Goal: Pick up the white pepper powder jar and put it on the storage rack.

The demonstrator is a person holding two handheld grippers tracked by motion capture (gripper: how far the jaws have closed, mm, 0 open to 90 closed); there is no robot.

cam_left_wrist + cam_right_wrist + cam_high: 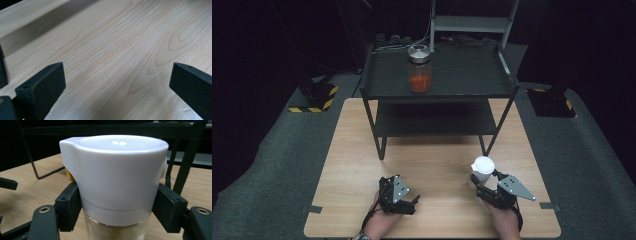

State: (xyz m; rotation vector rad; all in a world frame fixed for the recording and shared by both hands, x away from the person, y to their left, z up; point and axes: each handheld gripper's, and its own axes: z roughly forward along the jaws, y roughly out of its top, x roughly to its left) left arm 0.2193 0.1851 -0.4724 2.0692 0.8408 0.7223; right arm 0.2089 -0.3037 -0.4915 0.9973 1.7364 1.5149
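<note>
Your right gripper is clamped on a white-capped jar holding pale powder, at 5 o'clock on the wooden table; both jaws press the jar just below its cap. Your left gripper, at 7 o'clock, has its jaws spread wide over bare wood, holding nothing. At 12 o'clock, a metal-lidded jar of orange contents stands on the black rack.

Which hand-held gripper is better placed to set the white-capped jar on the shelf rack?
Right. The right hand-held gripper already has its jaws closed on the white-capped jar, facing the rack. The left hand-held gripper is open over bare table.
</note>
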